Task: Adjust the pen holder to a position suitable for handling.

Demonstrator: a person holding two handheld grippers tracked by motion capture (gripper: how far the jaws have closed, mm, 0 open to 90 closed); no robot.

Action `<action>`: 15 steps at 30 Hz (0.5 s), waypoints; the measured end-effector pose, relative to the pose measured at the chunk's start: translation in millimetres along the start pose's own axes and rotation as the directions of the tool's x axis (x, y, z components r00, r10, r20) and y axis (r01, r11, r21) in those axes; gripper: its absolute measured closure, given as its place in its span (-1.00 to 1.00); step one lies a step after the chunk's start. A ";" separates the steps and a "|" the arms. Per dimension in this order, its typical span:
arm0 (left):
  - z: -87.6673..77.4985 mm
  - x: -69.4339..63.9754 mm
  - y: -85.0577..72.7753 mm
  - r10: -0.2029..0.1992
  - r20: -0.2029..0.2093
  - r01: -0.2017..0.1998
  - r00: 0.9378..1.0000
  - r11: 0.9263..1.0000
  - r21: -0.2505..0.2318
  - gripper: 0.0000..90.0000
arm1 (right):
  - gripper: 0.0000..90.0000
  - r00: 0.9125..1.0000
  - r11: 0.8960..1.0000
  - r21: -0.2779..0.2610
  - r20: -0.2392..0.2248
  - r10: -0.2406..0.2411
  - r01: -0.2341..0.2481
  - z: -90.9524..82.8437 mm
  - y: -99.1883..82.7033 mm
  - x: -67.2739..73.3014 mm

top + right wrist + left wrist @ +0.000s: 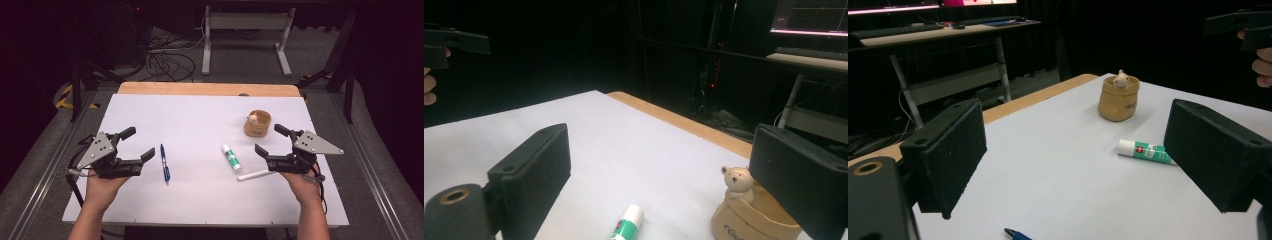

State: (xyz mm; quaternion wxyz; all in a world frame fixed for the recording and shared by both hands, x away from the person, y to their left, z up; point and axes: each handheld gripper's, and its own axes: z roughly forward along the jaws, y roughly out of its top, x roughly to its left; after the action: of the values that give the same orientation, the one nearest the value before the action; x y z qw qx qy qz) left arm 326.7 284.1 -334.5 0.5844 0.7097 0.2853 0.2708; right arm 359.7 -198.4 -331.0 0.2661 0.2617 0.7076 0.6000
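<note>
Both grippers hover with jaws apart, holding nothing.
The glue stick (231,157) lies flat, white cap pointing away; the left gripper (139,144) and right gripper (269,140) flank it.

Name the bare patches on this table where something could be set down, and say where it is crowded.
Free: the far half of the white sheet, left of the bear pot; also the near strip below the blue pen. Crowded: right side, around the glue stick and white stick.
</note>
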 end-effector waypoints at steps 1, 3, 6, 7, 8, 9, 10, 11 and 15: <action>0.0 0.0 0.1 0.000 0.001 0.000 1.000 1.000 0.003 -0.76 | -0.73 1.000 1.000 0.000 -0.003 -0.004 0.004 0.2 -0.5 -0.4; 0.6 -0.1 -0.3 -0.001 0.001 0.001 1.000 1.000 0.004 -0.76 | -0.68 1.000 1.000 0.010 -0.007 -0.008 0.008 0.2 -1.5 -0.8; 0.9 0.2 -0.9 -0.002 0.001 0.002 1.000 1.000 0.006 -0.75 | -0.60 0.999 0.999 0.028 -0.025 -0.022 0.023 0.0 -3.5 -2.2; 1.0 0.3 -1.1 -0.003 0.002 0.003 1.000 1.000 0.006 -0.75 | -0.57 0.999 0.999 0.037 -0.028 -0.026 0.027 -0.2 -4.1 -2.7; 1.0 0.3 -1.2 -0.003 0.003 0.003 1.000 1.000 0.005 -0.75 | -0.55 0.999 0.999 0.044 -0.032 -0.028 0.029 -0.2 -5.0 -3.3; 1.1 0.3 -1.2 -0.004 0.004 0.004 1.000 1.000 0.005 -0.75 | -0.55 0.999 0.999 0.044 -0.032 -0.028 0.029 -0.2 -5.0 -3.3; 1.1 0.3 -1.2 -0.004 0.004 0.004 1.000 1.000 0.005 -0.75 | -0.50 0.999 0.998 0.054 -0.039 -0.031 0.033 -0.1 -6.7 -4.6; 1.2 0.2 -1.3 -0.004 0.006 0.004 1.000 1.000 0.004 -0.75 | -0.49 0.999 0.998 0.060 -0.040 -0.028 0.031 -0.1 -7.5 -5.2; 1.7 0.0 -1.2 -0.010 0.013 0.010 1.000 1.000 -0.002 -0.75 | -0.41 0.999 0.997 0.074 -0.036 -0.016 0.019 1.1 -10.8 -7.2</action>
State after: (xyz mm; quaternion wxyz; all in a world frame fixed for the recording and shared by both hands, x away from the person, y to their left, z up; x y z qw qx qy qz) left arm 327.8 283.2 -335.9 0.5881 0.7095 0.2851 0.2635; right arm 365.1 -204.2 -341.4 0.2489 0.2544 0.7363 0.5756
